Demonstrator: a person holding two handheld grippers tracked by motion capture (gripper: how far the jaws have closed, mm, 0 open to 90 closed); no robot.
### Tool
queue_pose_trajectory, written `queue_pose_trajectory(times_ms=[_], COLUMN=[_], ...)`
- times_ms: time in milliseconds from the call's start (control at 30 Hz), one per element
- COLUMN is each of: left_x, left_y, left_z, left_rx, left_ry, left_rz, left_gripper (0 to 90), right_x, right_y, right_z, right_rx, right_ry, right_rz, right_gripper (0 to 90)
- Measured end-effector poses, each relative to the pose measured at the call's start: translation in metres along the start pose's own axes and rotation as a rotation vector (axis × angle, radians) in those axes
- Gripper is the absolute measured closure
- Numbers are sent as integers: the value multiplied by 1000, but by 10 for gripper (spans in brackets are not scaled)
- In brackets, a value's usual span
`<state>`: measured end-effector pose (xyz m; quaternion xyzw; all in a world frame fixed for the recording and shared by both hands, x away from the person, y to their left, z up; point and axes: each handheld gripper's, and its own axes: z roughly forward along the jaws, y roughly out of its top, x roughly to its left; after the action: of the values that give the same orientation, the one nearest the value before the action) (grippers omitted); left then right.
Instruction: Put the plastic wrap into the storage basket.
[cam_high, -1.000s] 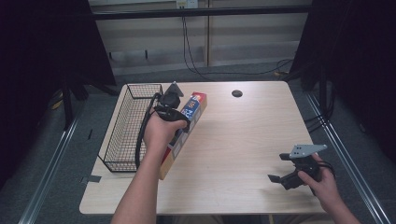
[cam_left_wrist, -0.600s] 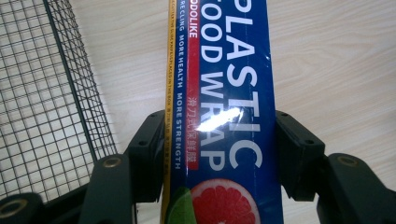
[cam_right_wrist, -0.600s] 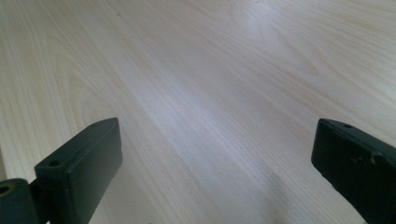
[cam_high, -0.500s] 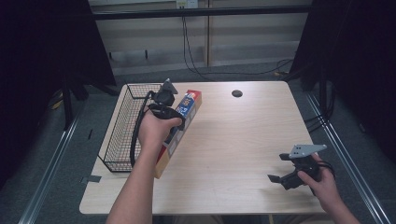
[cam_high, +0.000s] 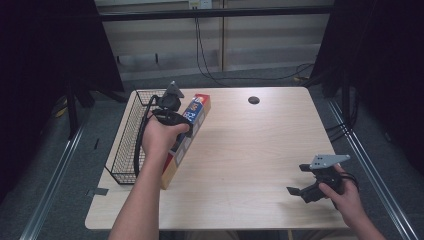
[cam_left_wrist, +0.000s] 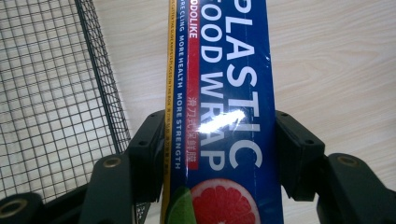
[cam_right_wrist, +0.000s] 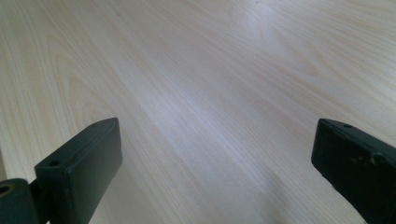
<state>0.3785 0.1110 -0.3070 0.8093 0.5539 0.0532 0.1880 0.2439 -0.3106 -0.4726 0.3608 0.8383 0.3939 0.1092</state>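
Basket (cam_high: 131, 145) flanks plastic wrap box (cam_left_wrist: 219, 112), clenched by left tool (cam_left_wrist: 219, 154); right tool (cam_right_wrist: 215, 154) released.

You work at a light wooden table (cam_high: 250, 150). At its left edge stands a black wire basket (cam_high: 127, 145), running from the far left corner toward you. Just beside it, on the table, lies a long plastic wrap box (cam_high: 196, 112). Near the far edge you see a small dark round hole (cam_high: 253, 100).
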Motion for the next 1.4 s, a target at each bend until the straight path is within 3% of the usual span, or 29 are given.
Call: queue_pose_trajectory(times_ms=[333,500,533,1400], left_x=[9,14,15,31], left_y=[-2,-3,-4,-9], left_z=[-6,-8,-9,-15], left_rx=[-12,-7,-10,-17], left_ry=[10,17,17,38], left_rz=[-33,-30,-46,-78], left_gripper=[431,431,431,432], right_x=[1,1,1,1], right_y=[0,1,1,1], right_z=[0,0,0,0], right_rx=[0,-4,-6,-11], right_ry=[0,2,6,14], right_rz=[-1,3,7,10], right_gripper=[18,18,18,17])
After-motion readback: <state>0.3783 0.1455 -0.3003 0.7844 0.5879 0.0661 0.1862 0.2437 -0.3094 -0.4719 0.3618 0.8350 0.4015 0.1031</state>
